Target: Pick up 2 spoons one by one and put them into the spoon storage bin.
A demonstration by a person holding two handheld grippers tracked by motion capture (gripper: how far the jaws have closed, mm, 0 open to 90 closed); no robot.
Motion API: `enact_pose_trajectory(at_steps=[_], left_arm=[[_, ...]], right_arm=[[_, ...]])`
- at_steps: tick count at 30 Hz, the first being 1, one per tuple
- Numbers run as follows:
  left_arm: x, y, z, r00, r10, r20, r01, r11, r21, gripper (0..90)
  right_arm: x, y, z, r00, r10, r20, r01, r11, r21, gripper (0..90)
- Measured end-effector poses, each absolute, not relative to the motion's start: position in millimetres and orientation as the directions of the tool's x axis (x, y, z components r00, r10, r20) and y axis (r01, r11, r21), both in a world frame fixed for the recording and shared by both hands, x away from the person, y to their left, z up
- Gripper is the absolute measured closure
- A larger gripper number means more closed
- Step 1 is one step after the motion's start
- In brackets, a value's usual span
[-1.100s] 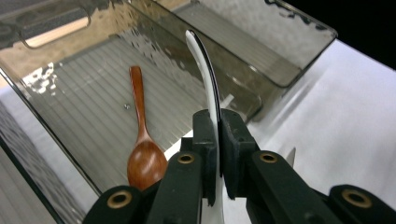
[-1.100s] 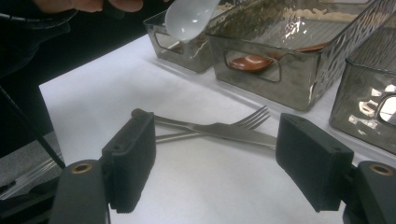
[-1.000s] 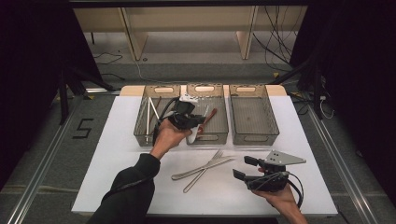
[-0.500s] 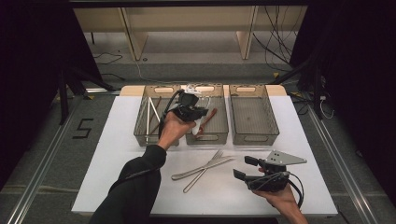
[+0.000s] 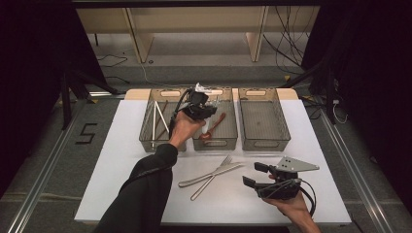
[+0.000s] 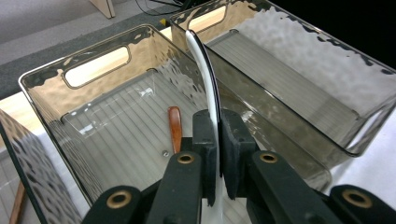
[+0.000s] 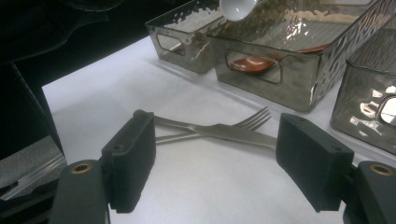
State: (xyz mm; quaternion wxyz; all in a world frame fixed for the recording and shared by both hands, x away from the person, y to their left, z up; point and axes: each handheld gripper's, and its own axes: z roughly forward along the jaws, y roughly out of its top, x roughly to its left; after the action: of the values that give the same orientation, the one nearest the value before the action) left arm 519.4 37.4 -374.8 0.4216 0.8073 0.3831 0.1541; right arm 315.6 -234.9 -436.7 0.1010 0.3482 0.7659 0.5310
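The white spoon (image 6: 204,74) sits clamped between the jaws of our left gripper (image 5: 201,104) — its handle pinched tight, its bowl (image 7: 237,8) out ahead — and we hold it above the middle bin (image 5: 228,131) of three clear bins along the tabletop's far edge. A brown spoon (image 5: 214,127) lies inside that bin. White chopsticks (image 5: 158,119) rest in the left bin (image 5: 145,131); the right bin (image 5: 265,141) stands beside them. Our right gripper (image 5: 252,174) rests near the tabletop's near right corner, jaws wide and holding nothing — a fork (image 7: 243,122) and a knife (image 7: 224,132) lie crossed just ahead of it.
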Motion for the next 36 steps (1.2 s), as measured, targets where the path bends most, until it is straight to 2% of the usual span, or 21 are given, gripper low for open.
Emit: enact_pose_trajectory(at_steps=[33, 35, 36], left_arm=[[531, 41, -402, 0.632, 0.771, -0.083, 0.538, -0.359, 0.763, 83.6], [531, 42, -403, 0.628, 0.774, -0.081, 0.542, -0.360, 0.759, 80.5], [531, 42, -402, 0.624, 0.777, -0.085, 0.550, -0.359, 0.754, 73.7]], right_arm=[[315, -235, -437, -0.738, 0.639, 0.215, 0.426, 0.194, 0.884, 29.5], [316, -235, -437, -0.738, 0.639, 0.215, 0.425, 0.194, 0.884, 29.5], [316, -235, -437, -0.738, 0.639, 0.215, 0.426, 0.195, 0.884, 29.5]])
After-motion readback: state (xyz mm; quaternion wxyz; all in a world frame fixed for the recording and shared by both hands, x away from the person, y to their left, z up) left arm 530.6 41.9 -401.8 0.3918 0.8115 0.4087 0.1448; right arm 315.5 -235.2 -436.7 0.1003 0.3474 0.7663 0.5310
